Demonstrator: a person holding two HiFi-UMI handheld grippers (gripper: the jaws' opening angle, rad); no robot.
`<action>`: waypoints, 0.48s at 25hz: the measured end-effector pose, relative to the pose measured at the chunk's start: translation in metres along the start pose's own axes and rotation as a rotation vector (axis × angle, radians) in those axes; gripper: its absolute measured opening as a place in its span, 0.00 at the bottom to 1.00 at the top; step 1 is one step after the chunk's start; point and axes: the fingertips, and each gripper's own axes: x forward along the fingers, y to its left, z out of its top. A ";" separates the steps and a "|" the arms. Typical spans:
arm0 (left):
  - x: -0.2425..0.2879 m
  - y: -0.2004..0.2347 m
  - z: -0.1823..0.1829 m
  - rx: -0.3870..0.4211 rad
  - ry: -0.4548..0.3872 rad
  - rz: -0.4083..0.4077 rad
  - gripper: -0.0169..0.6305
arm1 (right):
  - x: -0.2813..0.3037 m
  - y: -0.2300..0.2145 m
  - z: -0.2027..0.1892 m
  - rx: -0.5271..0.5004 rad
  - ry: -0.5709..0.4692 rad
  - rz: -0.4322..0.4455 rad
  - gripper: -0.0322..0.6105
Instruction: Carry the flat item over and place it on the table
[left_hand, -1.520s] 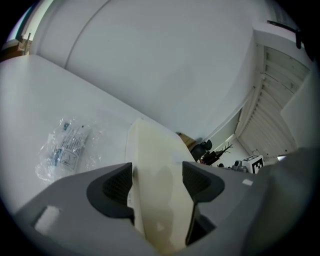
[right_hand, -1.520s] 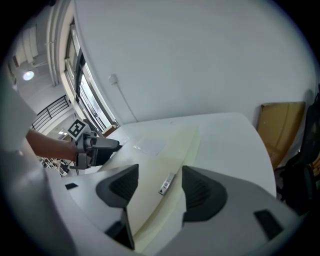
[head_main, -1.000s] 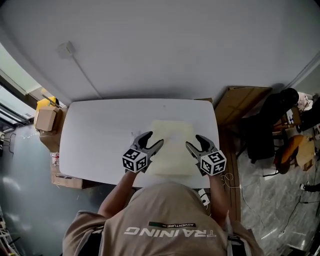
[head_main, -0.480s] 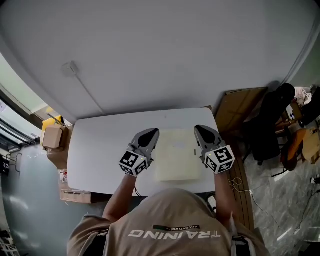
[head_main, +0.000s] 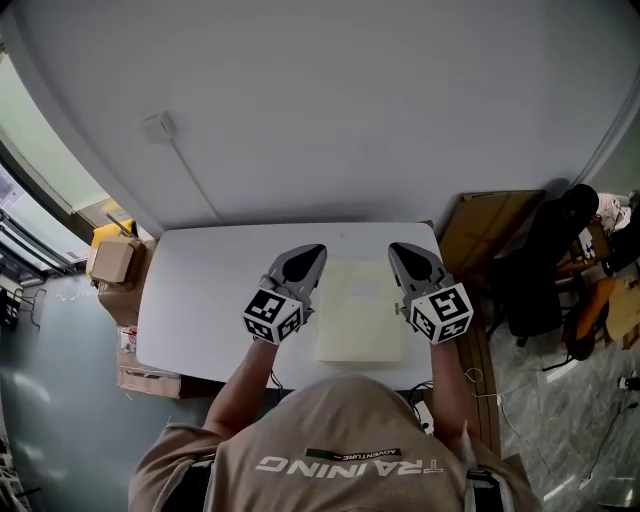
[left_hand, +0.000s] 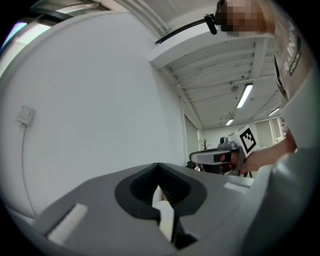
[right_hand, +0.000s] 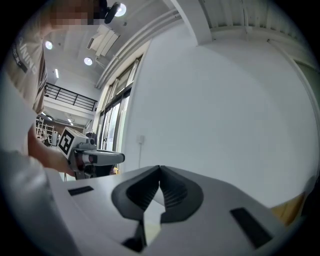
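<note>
1. Over the white rectangular table, the pale yellow flat sheet spans between the grippers, possibly lifted.
2. The left gripper is clamped on its left edge.
3. The right gripper is clamped on its right edge.

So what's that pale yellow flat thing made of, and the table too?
The sheet looks like foam or thick card: pale yellow, matte, stiff and flat, with a thick edge. The table looks like smooth white laminate or painted board; I can't tell which.
</note>
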 end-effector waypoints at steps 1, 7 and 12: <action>-0.002 0.002 0.001 -0.006 0.003 0.011 0.03 | 0.001 0.001 0.001 -0.005 0.001 -0.001 0.06; -0.009 0.016 -0.003 -0.019 0.052 0.076 0.03 | -0.001 -0.007 -0.003 0.017 0.019 -0.047 0.06; -0.013 0.023 -0.006 -0.032 0.078 0.103 0.03 | -0.002 -0.006 -0.004 -0.013 0.049 -0.076 0.06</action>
